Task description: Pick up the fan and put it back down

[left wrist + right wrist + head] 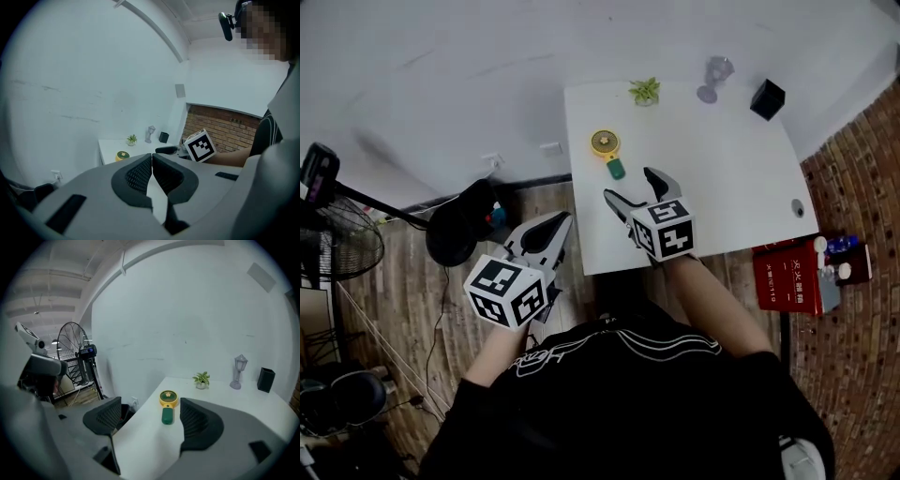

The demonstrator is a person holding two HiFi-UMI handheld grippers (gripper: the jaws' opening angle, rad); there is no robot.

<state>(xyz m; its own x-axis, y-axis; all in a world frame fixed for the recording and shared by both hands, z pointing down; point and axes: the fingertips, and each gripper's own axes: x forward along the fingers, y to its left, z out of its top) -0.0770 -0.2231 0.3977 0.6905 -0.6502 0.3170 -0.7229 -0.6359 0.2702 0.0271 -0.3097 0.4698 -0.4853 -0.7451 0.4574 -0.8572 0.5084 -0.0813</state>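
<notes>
The person in the black shirt [619, 394] stands at the near edge of the white table [722, 187], a claw in each hand. The left claw [555, 223] hangs off the table's near left corner, over the wooden floor [403, 328] and clear of the tabletop. Its two jaws are pressed together with nothing between them, which its own view shows plainly [152, 159].

The right claw [631, 186] is over the table, just inside the near edge and towards the left side. Its jaws are spread wide and hold nothing [150, 405], with bare tabletop showing in the gap.

Just beyond that claw's tips lies the fan [609, 153], flat on the table close to its left edge and untouched. Its green handle points back at the claw and its round yellow head points away. In the right gripper view the fan [168, 406] sits in line with the open gap, a little nearer the right jaw.

Along the table's far edge stand a small potted plant [645, 91], then a pale little lamp [713, 78] to its right, then a black box [767, 98] near the far right corner. All three are well apart from the fan.

Off the table's right side a red case [787, 274] sits on the floor. Well off its left side is a standing fan [328, 244] with a wire cage. The white wall [441, 75] rises behind the table.
</notes>
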